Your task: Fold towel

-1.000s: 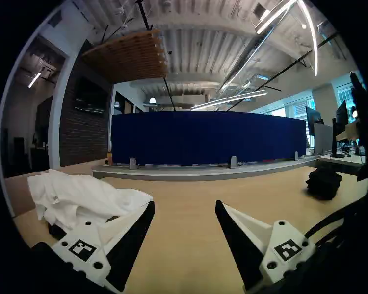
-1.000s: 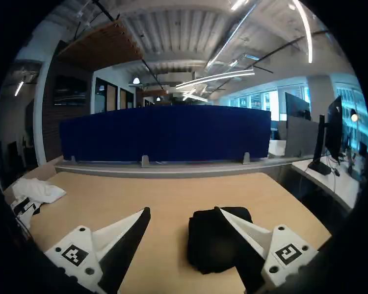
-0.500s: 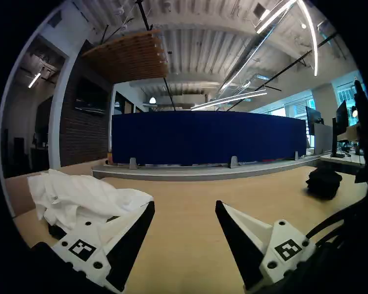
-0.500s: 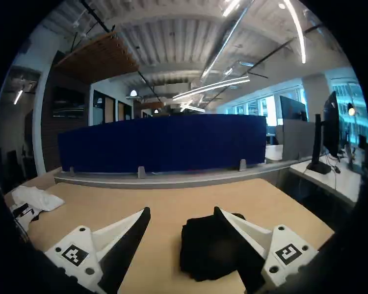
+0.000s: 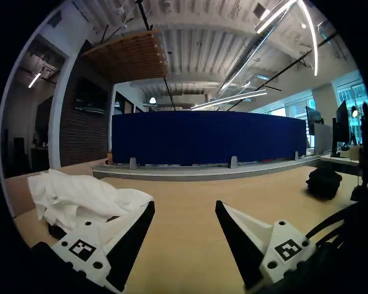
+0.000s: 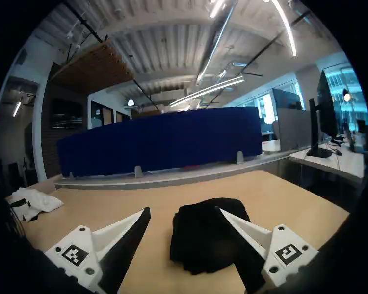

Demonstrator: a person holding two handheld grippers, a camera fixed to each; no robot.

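So, white towel [image 5: 81, 198]: crumpled heap at the left side of the desk [image 5: 184, 245], just beyond one finger of the left gripper [image 5: 184, 203]. Nothing is holding it, and it looks like the thing waiting to be folded.
Left gripper: fingers spread wide with nothing between them, sitting low over the desk next to the towel, probably lined up to go for an edge.
Black cloth [image 6: 203, 235]: dark, tidy-ish bundle toward the right side of the desk, right ahead of the right gripper [image 6: 182, 209] and partly hidden behind one finger. Can't tell if that finger touches it.
Right gripper: fingers wide apart too, gripping nothing.
Progress: folding doesn't look started, judging by the towel.
Desk: pale smooth wood, the two cloths well apart on it.
Room: open office with a blue divider [image 5: 203, 137] along the desk's far edge, a monitor [image 6: 324, 117] on the next desk over, and strip lights [image 6: 208, 90] under an exposed ceiling.
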